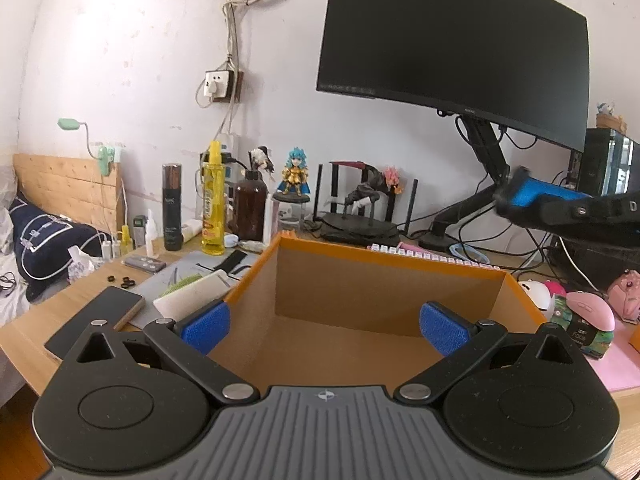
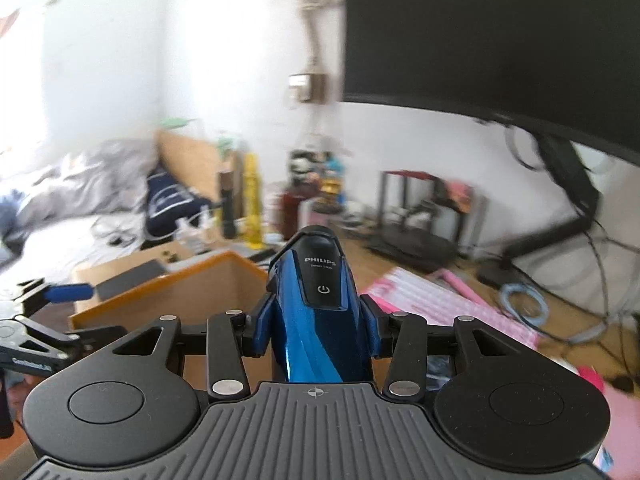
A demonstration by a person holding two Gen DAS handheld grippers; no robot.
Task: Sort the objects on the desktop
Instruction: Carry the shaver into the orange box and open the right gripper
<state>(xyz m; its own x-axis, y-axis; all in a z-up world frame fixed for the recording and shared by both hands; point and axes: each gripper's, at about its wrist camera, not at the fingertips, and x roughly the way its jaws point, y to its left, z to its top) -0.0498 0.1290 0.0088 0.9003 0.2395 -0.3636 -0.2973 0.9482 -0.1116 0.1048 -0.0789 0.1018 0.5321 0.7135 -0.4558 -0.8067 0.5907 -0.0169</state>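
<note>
An open cardboard box with an orange rim stands on the desk; its inside shows nothing in it. My left gripper is open and empty, its blue pads over the box's near side. My right gripper is shut on a blue and black Philips shaver, held in the air to the right of the box. In the left wrist view the right gripper shows blurred at the right, above the box's far right corner.
A black phone, a white brush, a remote and bottles lie left of the box. A pink keyboard lies behind it, pink mice to the right. A monitor hangs above.
</note>
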